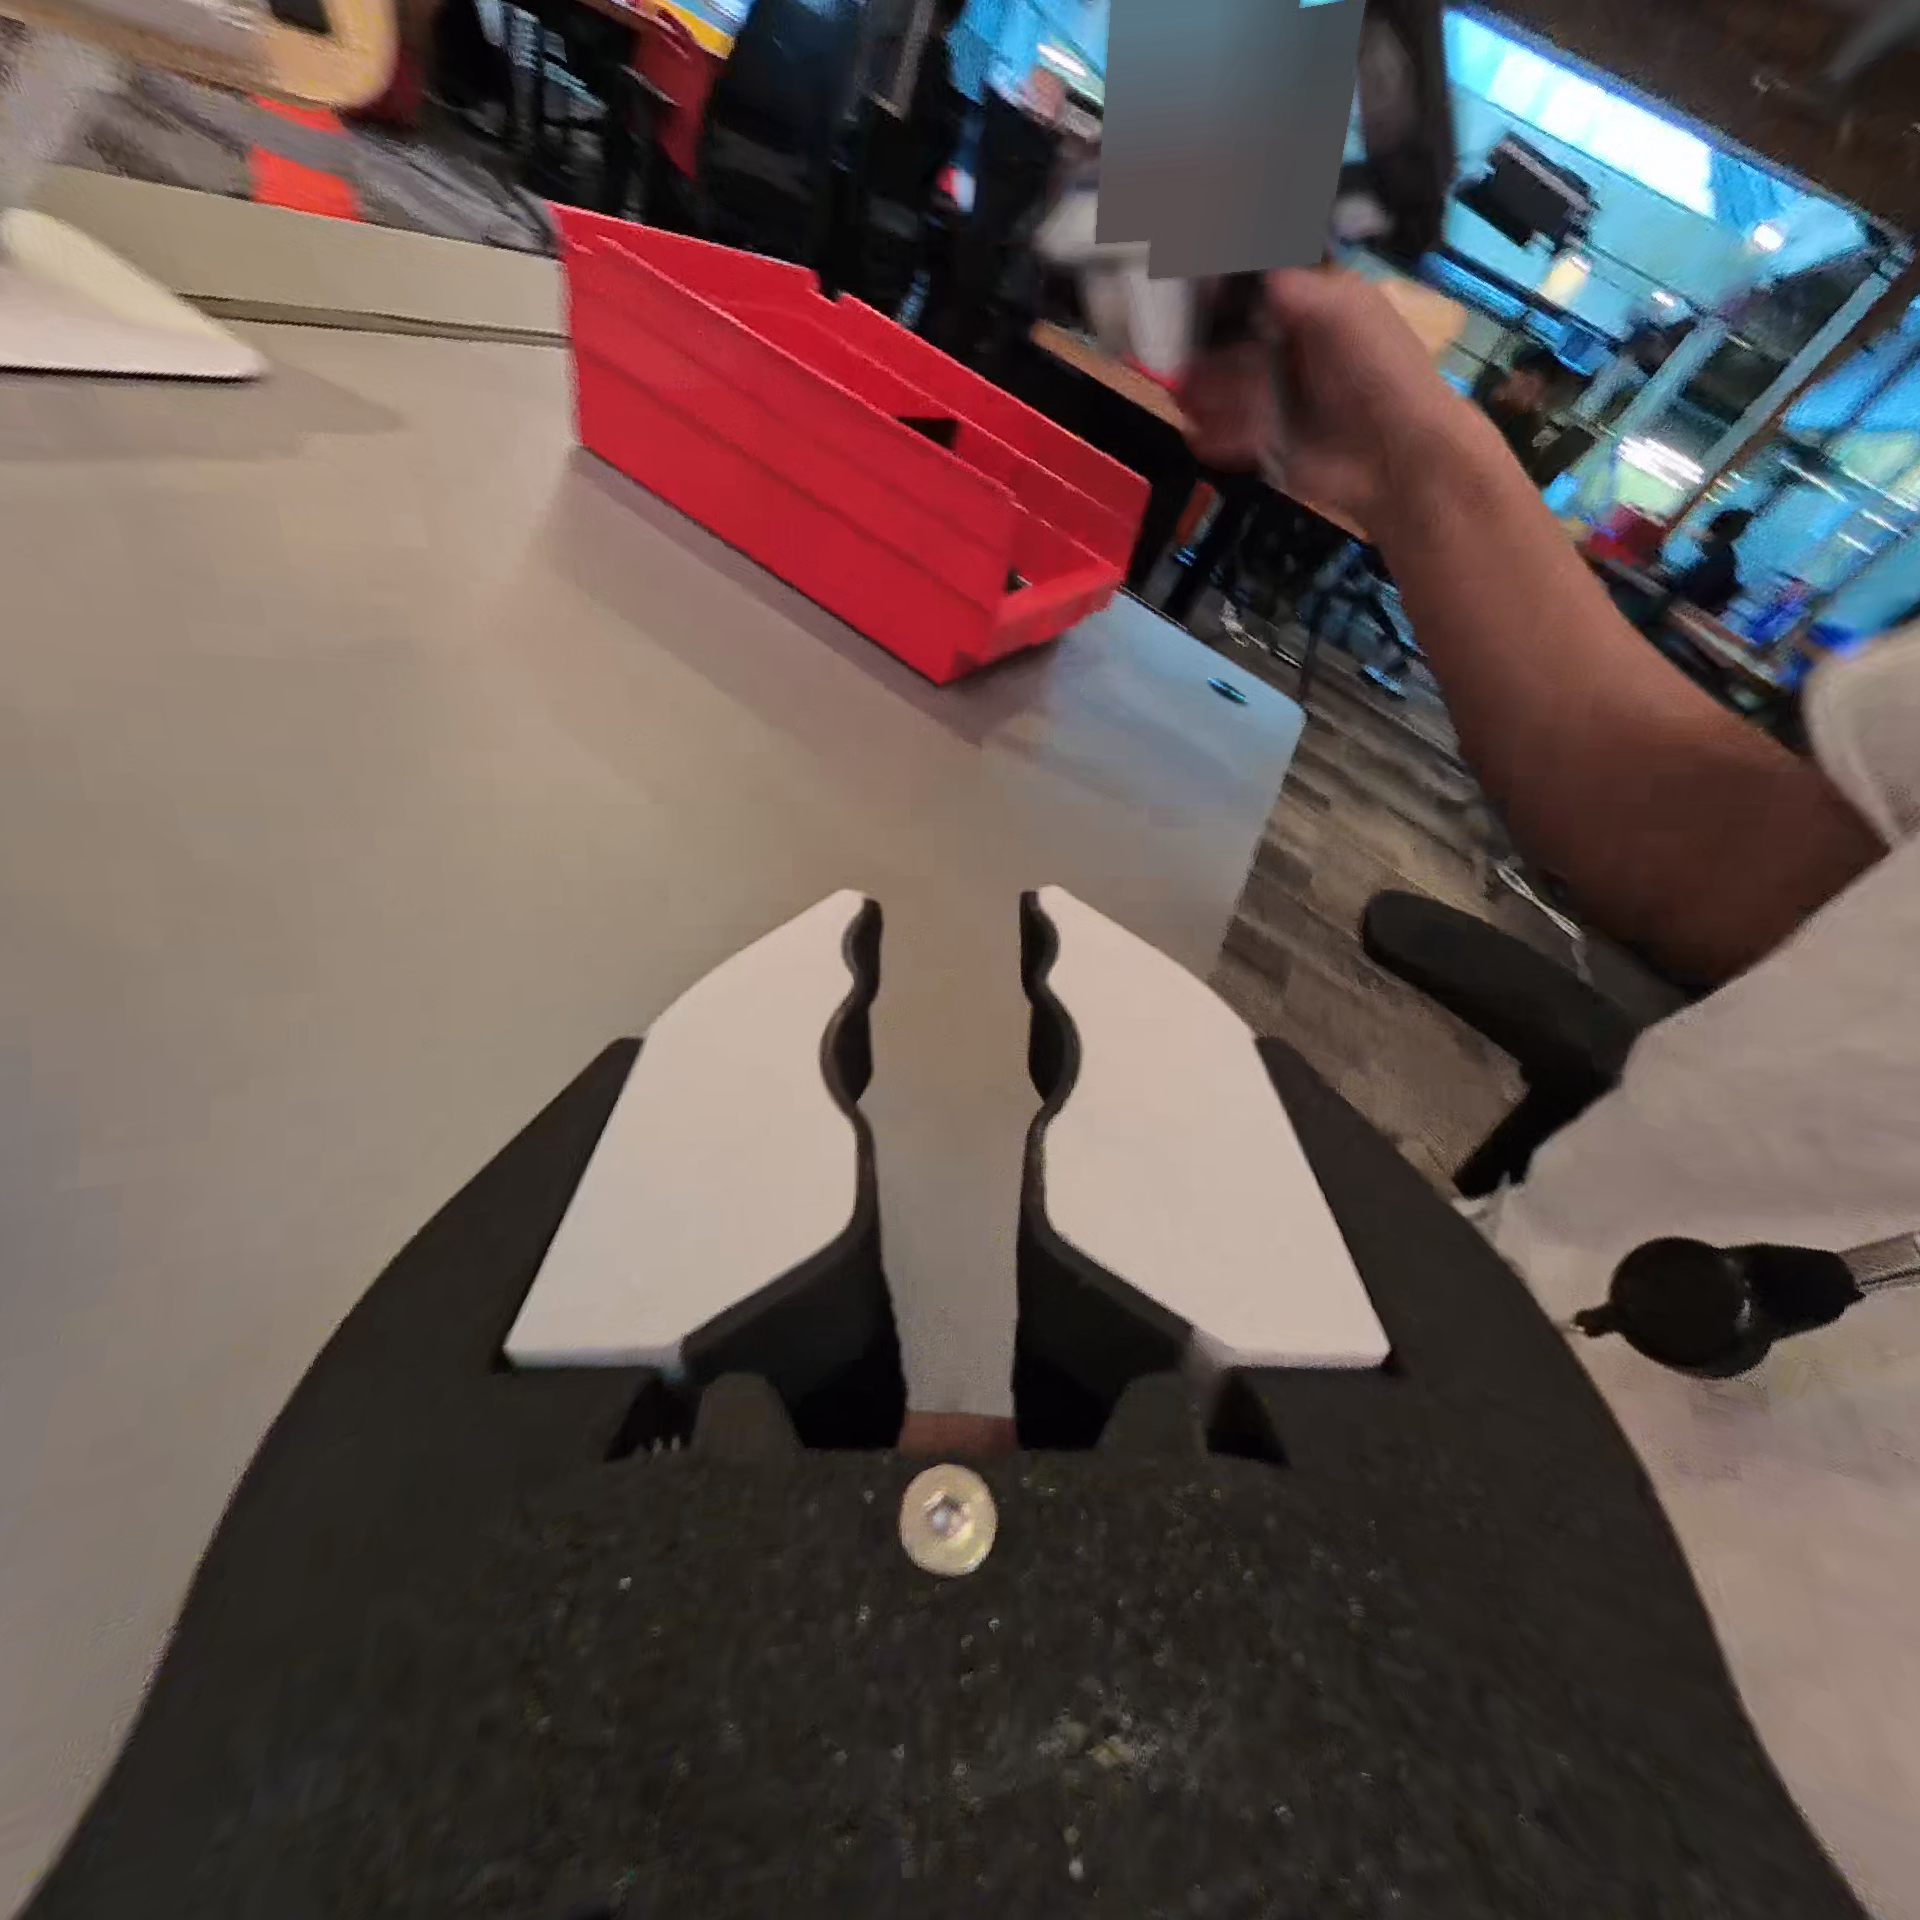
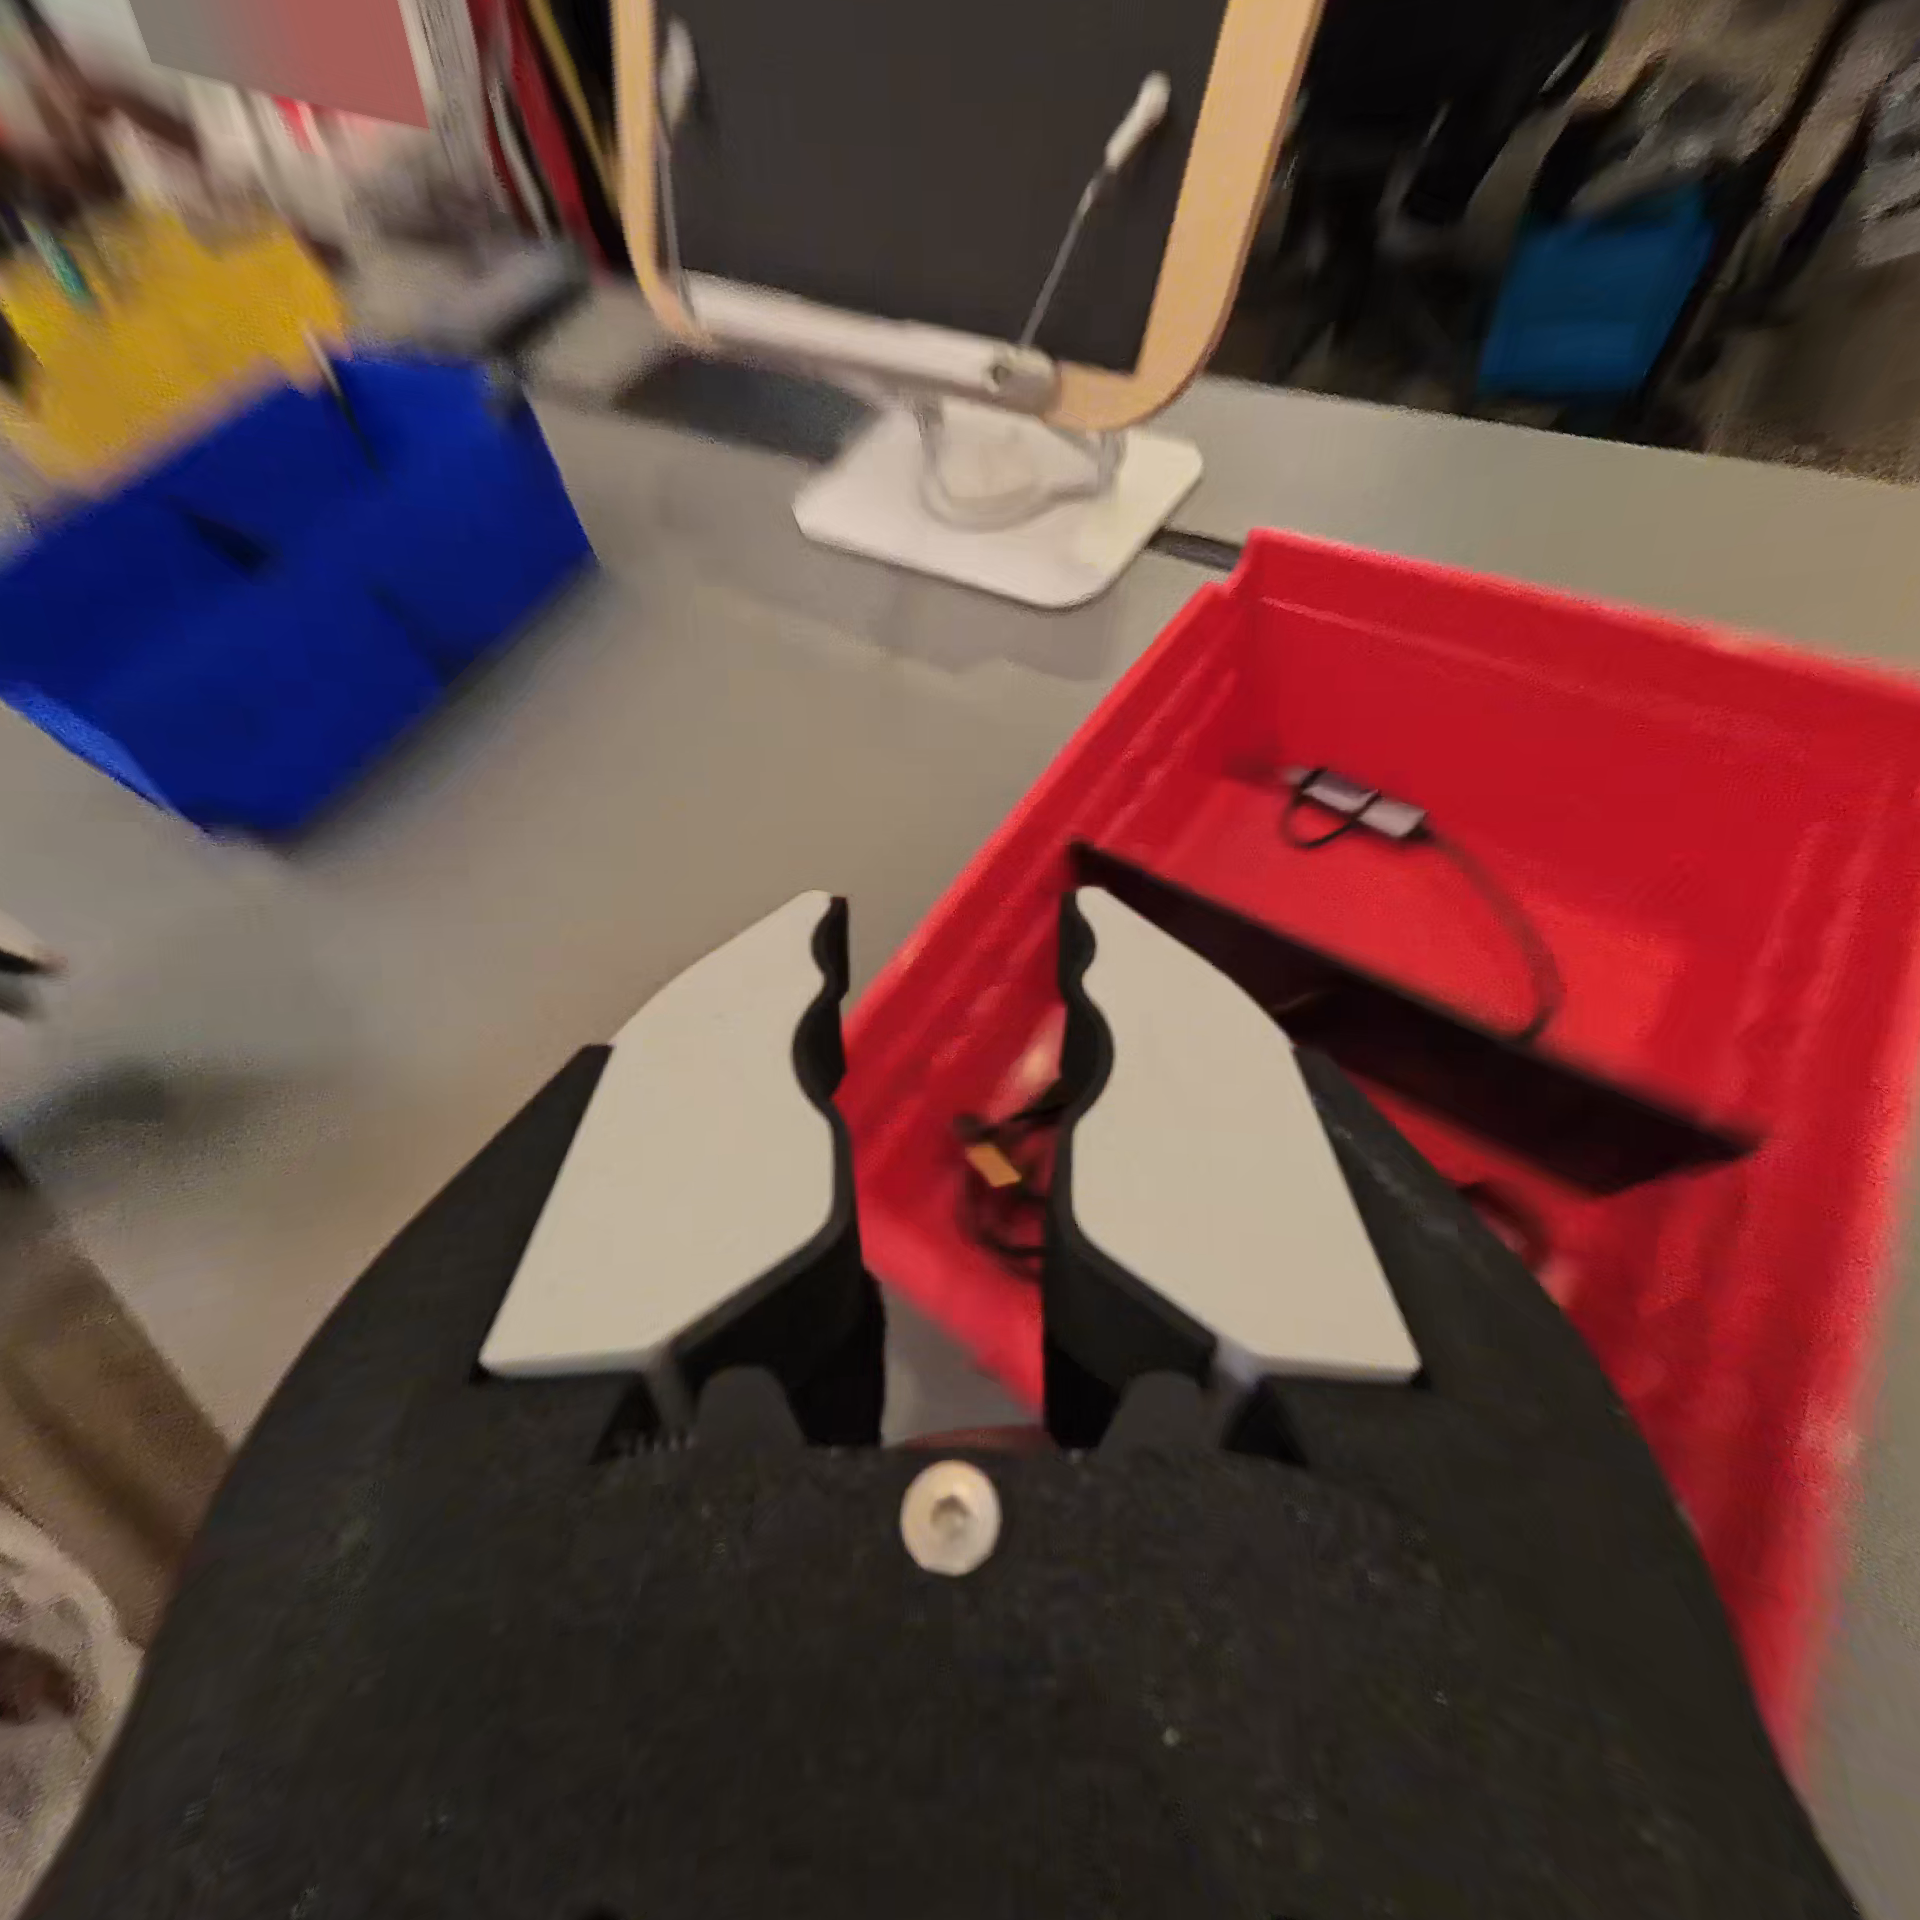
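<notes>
My left gripper point(image 1: 951, 909) is open and empty, hovering over the bare grey table point(image 1: 364, 779). A red bin point(image 1: 831, 457) stands ahead of it near the table's far right edge. My right gripper point(image 2: 954, 920) is open and empty, held above the near left corner of the same red bin point(image 2: 1538, 831). A black divider point(image 2: 1434, 1049) splits the bin. A small grey adapter with a black cable point(image 2: 1351, 800) lies in the far compartment. Dark cables with a yellow tag point(image 2: 1003, 1164) lie in the near compartment, partly hidden by my fingers.
A blue bin point(image 2: 281, 592) stands at the left with a yellow one point(image 2: 156, 322) behind it. A white stand with a wood-framed panel point(image 2: 997, 509) sits at the back. A person's arm point(image 1: 1538, 665) reaches over the table's right edge; a black chair armrest point(image 1: 1496, 987) is below. The gap from one gripper's tips to the other's is roughly 35 cm.
</notes>
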Motion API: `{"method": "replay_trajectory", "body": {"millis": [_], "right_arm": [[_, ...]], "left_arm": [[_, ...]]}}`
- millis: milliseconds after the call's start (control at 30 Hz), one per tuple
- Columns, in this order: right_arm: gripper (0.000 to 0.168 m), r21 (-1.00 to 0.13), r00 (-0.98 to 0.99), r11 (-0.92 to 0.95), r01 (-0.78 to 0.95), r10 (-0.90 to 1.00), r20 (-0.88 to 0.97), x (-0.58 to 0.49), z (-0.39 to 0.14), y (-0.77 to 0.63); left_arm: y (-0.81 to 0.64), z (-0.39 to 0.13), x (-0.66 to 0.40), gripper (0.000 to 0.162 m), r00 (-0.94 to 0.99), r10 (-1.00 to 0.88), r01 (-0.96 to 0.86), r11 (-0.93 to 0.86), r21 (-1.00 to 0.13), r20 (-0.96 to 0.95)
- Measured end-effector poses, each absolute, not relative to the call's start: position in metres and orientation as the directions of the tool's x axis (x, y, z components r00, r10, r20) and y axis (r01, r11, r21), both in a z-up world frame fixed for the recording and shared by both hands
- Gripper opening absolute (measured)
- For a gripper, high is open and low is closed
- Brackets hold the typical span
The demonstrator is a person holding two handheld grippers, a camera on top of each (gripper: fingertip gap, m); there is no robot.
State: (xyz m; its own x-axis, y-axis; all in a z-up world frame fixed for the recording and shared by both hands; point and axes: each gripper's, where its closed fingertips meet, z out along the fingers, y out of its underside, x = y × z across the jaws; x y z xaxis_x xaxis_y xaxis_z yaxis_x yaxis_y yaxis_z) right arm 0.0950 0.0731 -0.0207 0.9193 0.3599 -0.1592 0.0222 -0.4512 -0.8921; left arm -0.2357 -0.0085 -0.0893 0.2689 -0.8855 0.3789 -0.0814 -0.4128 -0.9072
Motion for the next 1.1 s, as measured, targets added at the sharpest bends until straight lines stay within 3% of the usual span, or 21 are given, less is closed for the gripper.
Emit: {"method": "replay_trajectory", "body": {"millis": [100, 167, 300, 367, 533, 733, 900, 1100], "right_arm": [[0.031, -0.888, 0.87, -0.359, -0.287, 0.289, -0.399, 0.047, -0.065, 0.01], [0.026, -0.875, 0.854, -0.353, -0.331, 0.284, -0.437, 0.014, -0.104, -0.016], [0.028, -0.954, 0.921, -0.299, 0.017, 0.375, -0.102, -0.005, -0.107, -0.026], [0.025, -0.969, 0.921, -0.221, 0.106, 0.389, 0.012, -0.003, -0.102, -0.018], [0.022, -0.971, 0.89, -0.239, 0.025, 0.447, -0.087, -0.022, -0.103, -0.016], [0.017, -0.974, 0.883, -0.223, 0.037, 0.464, -0.073, -0.025, -0.107, -0.01], [0.017, -0.971, 0.868, -0.238, -0.031, 0.475, -0.144, -0.025, -0.104, -0.009], [0.017, -0.963, 0.88, -0.264, 0.056, 0.469, -0.078, -0.024, -0.113, -0.009]], "left_arm": [[0.009, -0.095, -0.26, 0.028, 0.432, -0.839, -0.05, -0.388, -0.92, 0.33], [0.019, -0.101, -0.272, 0.032, 0.515, -0.819, -0.101, -0.35, -0.931, 0.252], [0.028, -0.102, -0.279, 0.034, 0.526, -0.822, -0.119, -0.327, -0.937, 0.22], [0.029, -0.103, -0.276, 0.035, 0.5, -0.827, -0.109, -0.353, -0.929, 0.256], [0.026, -0.096, -0.274, 0.035, 0.467, -0.845, -0.121, -0.353, -0.928, 0.261], [0.06, -0.039, -0.314, 0.032, 0.439, -0.854, -0.081, -0.347, -0.934, 0.279], [0.142, -0.033, -0.355, 0.034, 0.514, -0.848, -0.303, -0.32, -0.898, 0.13], [0.268, -0.088, -0.385, 0.037, 0.579, -0.803, -0.647, -0.349, -0.678, -0.139]]}}
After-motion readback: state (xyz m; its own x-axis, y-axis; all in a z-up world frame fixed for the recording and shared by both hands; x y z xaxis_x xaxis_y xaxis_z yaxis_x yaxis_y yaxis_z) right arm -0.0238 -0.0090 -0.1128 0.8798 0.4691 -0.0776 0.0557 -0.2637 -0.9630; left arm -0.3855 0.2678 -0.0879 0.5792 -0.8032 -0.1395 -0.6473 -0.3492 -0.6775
